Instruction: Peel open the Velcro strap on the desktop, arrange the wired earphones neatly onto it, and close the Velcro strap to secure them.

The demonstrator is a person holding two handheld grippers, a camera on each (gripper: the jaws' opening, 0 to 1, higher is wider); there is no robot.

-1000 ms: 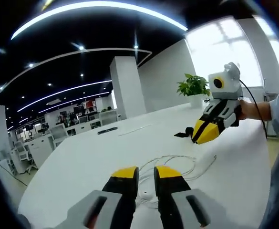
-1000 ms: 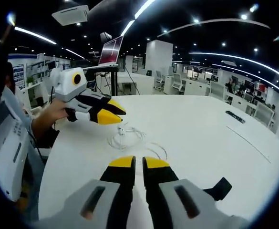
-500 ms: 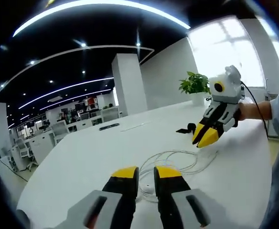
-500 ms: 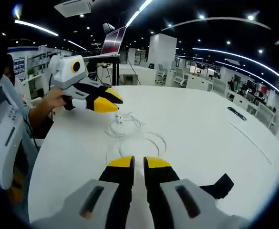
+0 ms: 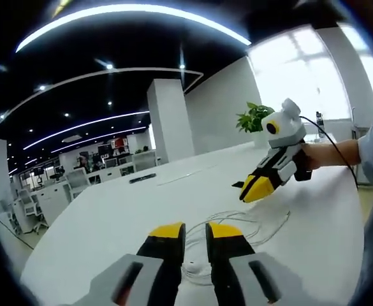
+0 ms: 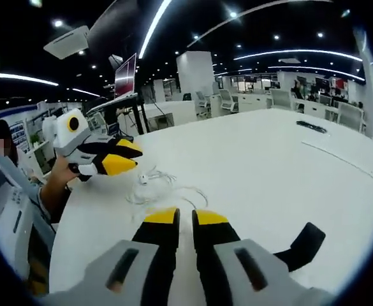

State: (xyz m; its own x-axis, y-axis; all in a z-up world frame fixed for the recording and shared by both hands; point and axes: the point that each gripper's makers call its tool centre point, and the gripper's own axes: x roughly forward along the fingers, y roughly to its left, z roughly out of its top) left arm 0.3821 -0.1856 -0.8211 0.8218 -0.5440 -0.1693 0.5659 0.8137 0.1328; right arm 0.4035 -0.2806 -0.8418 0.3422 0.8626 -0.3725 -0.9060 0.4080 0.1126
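In the left gripper view, the left claw (image 5: 195, 231) is being held low over the white surface (image 5: 109, 220), with its yellow-tipped jaws almost closed on a thin gap and nothing between them. Just beyond the tips, the wired earphones (image 5: 237, 223) are lying on the surface as loose white loops. The right claw (image 5: 250, 189) is being held above the far side of these loops by a hand (image 5: 314, 156), and a black piece is seen just behind its tips.

In the right gripper view, the right claw (image 6: 178, 218) is being held with its jaws nearly clenched, a thin gap between them; whether the Velcro strap (image 6: 306, 245), seen as a black tab beside the claw body, is being gripped cannot be told. The earphones (image 6: 154, 188) are lying ahead, and the left claw (image 6: 125, 159), tips together and empty, is hovering near them.
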